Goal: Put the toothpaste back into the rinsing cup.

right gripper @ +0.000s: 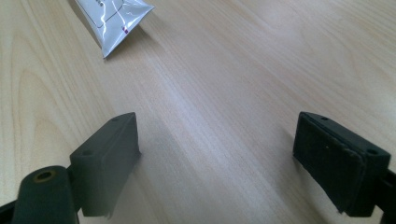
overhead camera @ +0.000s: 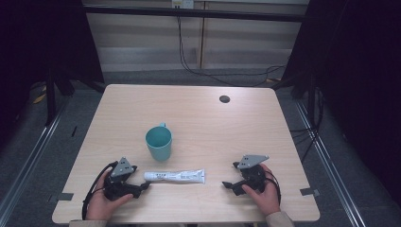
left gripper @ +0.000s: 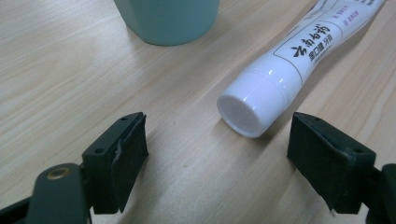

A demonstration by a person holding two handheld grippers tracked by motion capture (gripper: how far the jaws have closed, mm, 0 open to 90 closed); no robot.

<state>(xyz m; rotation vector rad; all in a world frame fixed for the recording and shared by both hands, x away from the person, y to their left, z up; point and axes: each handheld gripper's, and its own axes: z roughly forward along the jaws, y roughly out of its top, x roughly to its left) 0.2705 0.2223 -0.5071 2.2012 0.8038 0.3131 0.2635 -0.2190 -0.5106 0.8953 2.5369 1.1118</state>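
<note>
Toothpaste tube lay cap-first just ahead of my open left jaws.

My left gripper [left gripper: 217, 154] stood wide and empty, the tube [left gripper: 299, 60] on the table [overhead camera: 203, 109] with its white cap nearest, its long axis running away to my right gripper [right gripper: 217, 158], equally wide, empty, farther from the crimped end. The label's black characters I couldn't read surely. Beyond stood the teal cup [overhead camera: 158, 143].

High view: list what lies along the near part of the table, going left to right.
Left gripper in the person's left hand → white toothpaste tube lying flat → right gripper in the person's right hand. The teal plastic cup stands farther back, above the tube's capped end, so it is left out.
</note>
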